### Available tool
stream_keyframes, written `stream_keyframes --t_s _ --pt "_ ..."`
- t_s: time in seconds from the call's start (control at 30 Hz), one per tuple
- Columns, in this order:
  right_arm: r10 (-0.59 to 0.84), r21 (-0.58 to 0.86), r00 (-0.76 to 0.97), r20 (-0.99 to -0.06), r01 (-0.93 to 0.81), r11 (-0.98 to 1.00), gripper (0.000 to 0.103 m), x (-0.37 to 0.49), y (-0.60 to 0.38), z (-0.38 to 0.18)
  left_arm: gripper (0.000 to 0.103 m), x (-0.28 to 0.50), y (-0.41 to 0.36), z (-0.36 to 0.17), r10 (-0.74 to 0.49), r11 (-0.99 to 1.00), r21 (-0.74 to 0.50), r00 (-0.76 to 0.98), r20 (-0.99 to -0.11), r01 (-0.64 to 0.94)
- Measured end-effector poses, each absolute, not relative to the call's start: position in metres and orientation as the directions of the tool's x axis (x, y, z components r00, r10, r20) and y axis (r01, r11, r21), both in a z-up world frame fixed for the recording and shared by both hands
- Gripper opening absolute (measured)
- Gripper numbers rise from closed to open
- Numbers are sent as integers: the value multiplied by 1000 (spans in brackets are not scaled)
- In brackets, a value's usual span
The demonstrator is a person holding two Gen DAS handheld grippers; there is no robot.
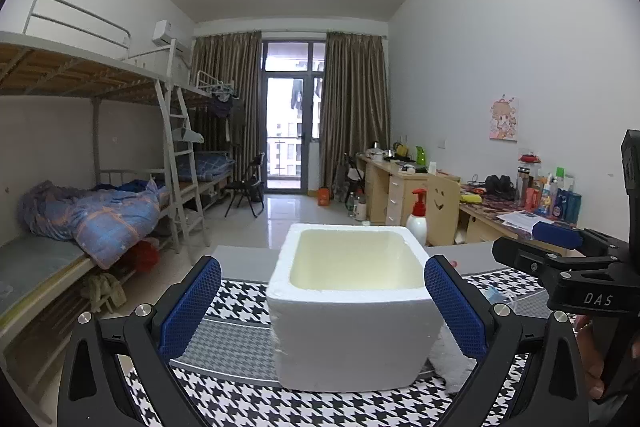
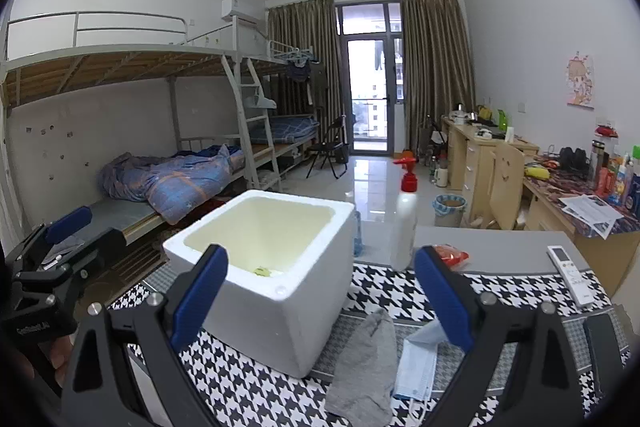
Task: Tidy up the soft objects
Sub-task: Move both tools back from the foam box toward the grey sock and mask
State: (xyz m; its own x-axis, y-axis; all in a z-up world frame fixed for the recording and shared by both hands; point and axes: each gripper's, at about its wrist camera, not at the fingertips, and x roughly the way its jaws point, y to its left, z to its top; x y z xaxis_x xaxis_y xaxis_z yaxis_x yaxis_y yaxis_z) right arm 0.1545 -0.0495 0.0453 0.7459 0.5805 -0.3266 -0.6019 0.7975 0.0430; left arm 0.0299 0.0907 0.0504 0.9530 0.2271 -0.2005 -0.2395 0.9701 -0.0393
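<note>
Foam box hides part of grey sock; both hand-held grippers gape empty.

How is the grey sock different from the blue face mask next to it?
The grey sock is thick, plain grey cloth; the blue face mask is thin, pale blue and pleated. The sock lies nearer the white foam box; the mask lies farther right. Both rest flat on the houndstooth cloth, ungrasped.

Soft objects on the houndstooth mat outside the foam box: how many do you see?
2. A grey sock lies just right of the foam box, and a blue face mask lies beside the sock, further right. Others may be hidden behind the box.
</note>
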Motion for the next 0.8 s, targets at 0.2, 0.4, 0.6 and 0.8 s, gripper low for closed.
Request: stream_keyframes --t_s 0.2,0.4,0.6,0.8 --pt "569 48 758 -319 -587 808 96 151 -61 40 102 29 85 45 204 975 -45 957 -205 -218" --pt "552 46 770 -320 -569 821 96 151 -70 33 102 28 80 41 201 976 -47 960 -196 -214" --pt "544 62 768 -339 -559 827 96 154 -76 26 102 33 74 34 172 981 -55 962 -212 -187" --pt "527 56 778 -342 -543 838 96 154 -83 21 102 36 64 30 147 986 -49 965 -216 -161"
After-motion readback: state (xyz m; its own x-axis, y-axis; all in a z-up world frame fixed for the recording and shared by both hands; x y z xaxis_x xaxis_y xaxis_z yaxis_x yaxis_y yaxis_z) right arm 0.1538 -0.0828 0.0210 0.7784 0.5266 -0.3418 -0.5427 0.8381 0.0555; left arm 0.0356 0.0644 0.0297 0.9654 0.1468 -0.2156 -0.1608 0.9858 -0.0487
